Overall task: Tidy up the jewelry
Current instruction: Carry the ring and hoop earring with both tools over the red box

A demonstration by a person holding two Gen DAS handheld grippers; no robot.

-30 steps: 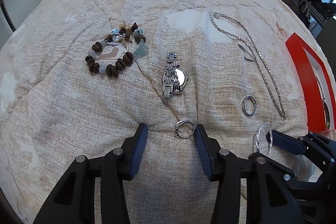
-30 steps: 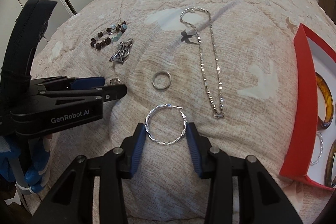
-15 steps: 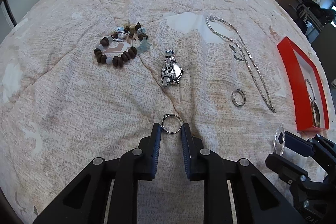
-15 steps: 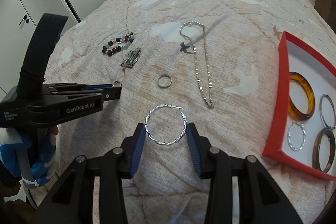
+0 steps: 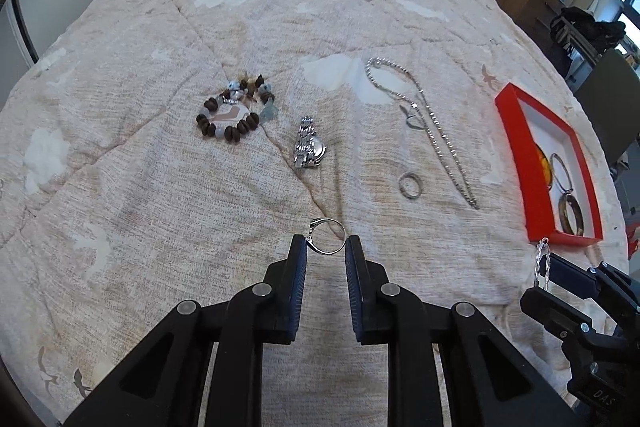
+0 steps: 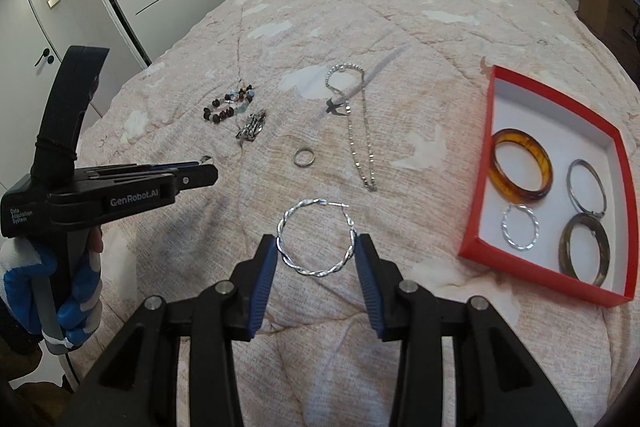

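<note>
Two grips: each hand-held gripper is closed on one piece, both lifted clear of the bed (image 5: 120, 187).
Left hand-held gripper (image 5: 326, 247): fingertips clamp a small ring (image 5: 327, 235); its band faces the camera, its setting sits at the upper left by the left finger.
Right hand-held gripper (image 6: 316, 251): pads press the two sides of a twisted hoop (image 6: 316, 239); it faces the camera flat, with its open clasp end at the top right.
Box (image 6: 480, 163): red, on the bed to the right, long axis running away from the camera; it holds an amber bangle (image 6: 520, 165), a second twisted hoop (image 6: 520, 227), a thin ring and a dark bangle.
Necklace (image 5: 432, 123): lies stretched out, long axis from far left to near right, clasp end toward the box.
Watch (image 5: 308, 149): on its side, strap running away from the camera.
Plain ring (image 5: 411, 185): flat between watch and necklace.
Bead bracelet (image 5: 236, 115): farthest left.
Change: a second ago the small ring lay on the bed between spread fingers; since then they have pinched it and risen, and the bed pieces look smaller. The hoop was already gripped, and more of the box now shows.
</note>
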